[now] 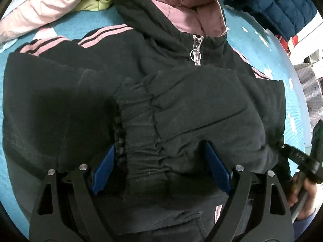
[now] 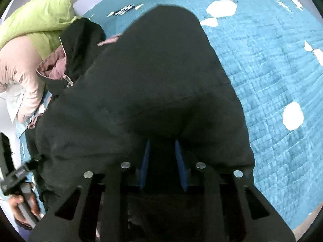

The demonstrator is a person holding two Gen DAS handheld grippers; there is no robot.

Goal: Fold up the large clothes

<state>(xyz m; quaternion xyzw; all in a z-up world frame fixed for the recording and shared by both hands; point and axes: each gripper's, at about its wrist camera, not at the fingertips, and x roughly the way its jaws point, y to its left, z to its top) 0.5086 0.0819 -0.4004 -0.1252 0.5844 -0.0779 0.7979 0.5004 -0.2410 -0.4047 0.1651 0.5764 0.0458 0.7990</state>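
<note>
Both tools steeply down over jacket (image 1: 181, 100)

A black padded jacket (image 2: 145, 84) is lying bunched across a teal quilted bedspread (image 2: 266, 76) patterned with white shapes; its pink-lined hood (image 2: 54, 64) is showing at the left. The right gripper (image 2: 162, 153) is pointing down into the dark fabric, its blue fingers (image 2: 145, 161) standing narrowly apart with cloth between them; whether they are pinching it is unclear. A lime-green garment (image 2: 40, 22) and a pale pink one (image 2: 18, 68) are lying at the left edge; a hand (image 2: 22, 205) is gripping the other gripper's handle at lower left.
</note>
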